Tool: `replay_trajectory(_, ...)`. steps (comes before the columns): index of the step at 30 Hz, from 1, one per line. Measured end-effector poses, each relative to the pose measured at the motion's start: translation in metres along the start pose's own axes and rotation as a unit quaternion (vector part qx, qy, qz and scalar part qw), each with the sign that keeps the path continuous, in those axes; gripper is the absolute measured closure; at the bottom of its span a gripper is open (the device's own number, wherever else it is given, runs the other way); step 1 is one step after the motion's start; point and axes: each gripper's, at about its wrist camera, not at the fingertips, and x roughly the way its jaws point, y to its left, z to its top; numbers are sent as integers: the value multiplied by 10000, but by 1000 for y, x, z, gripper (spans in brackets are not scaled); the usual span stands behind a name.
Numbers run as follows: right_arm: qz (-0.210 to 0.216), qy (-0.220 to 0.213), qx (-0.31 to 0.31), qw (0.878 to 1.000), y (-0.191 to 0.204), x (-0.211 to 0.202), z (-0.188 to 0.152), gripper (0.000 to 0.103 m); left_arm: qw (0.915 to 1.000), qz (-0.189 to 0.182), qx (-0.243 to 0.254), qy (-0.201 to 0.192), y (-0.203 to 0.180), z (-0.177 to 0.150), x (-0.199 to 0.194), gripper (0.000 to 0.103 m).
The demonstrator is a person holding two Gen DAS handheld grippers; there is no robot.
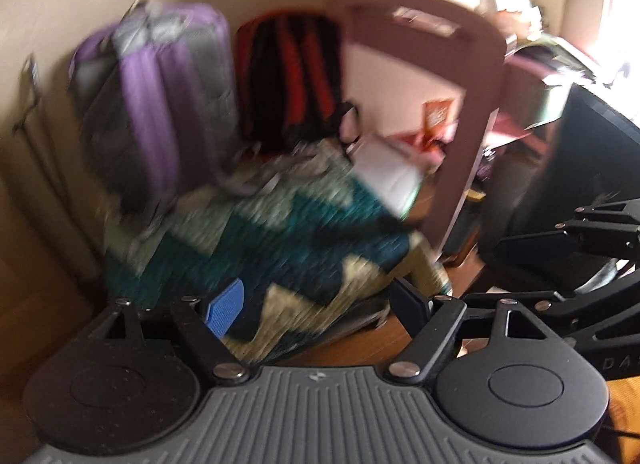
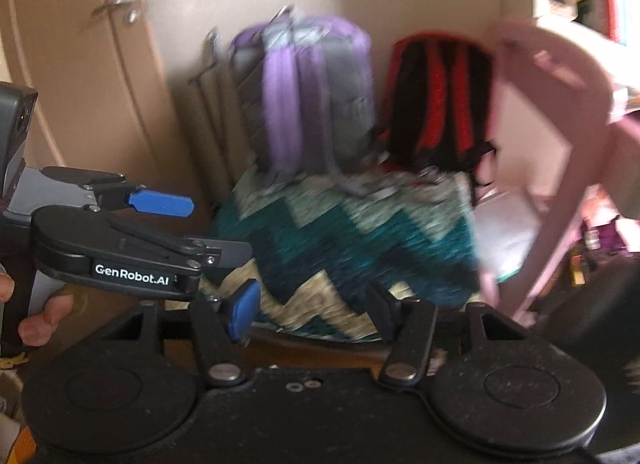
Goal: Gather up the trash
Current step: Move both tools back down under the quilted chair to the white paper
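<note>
Both views are smeared by motion. A woven teal-and-cream zigzag basket (image 1: 280, 240) (image 2: 352, 256) sits on the floor ahead of both grippers. A white paper-like thing (image 1: 388, 172) (image 2: 504, 240) lies at its right side; what it is cannot be told. My left gripper (image 1: 318, 306) is open with nothing between its fingers, and the basket shows through the gap. It also appears in the right wrist view, left gripper (image 2: 200, 224), held by a hand (image 2: 40, 316). My right gripper (image 2: 314, 312) is open and empty, low in front of the basket.
A purple and grey backpack (image 1: 160, 104) (image 2: 312, 96) and a red and black backpack (image 1: 296, 76) (image 2: 440, 104) stand against the wall behind the basket. A pink chair (image 1: 472, 104) (image 2: 552, 144) stands to the right, a door (image 2: 80, 64) to the left. Wooden floor (image 1: 352, 348) shows below.
</note>
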Motion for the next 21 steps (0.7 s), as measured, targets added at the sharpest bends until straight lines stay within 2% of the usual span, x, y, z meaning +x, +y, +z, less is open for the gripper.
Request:
replay_trajectory(10,440,946,-214,9943,39,137,-38,44,9966,174,-586,555,105,-73,87,23)
replay_trajectory(15,644,1435,-55,9875,45,200,-60,44,9961,176,-565,648,138,-108,128,21)
replay_trajectory(21,665,2009,-22,9773,53,281,-91,44,9915,99,-704,1092,172,-153,186,18)
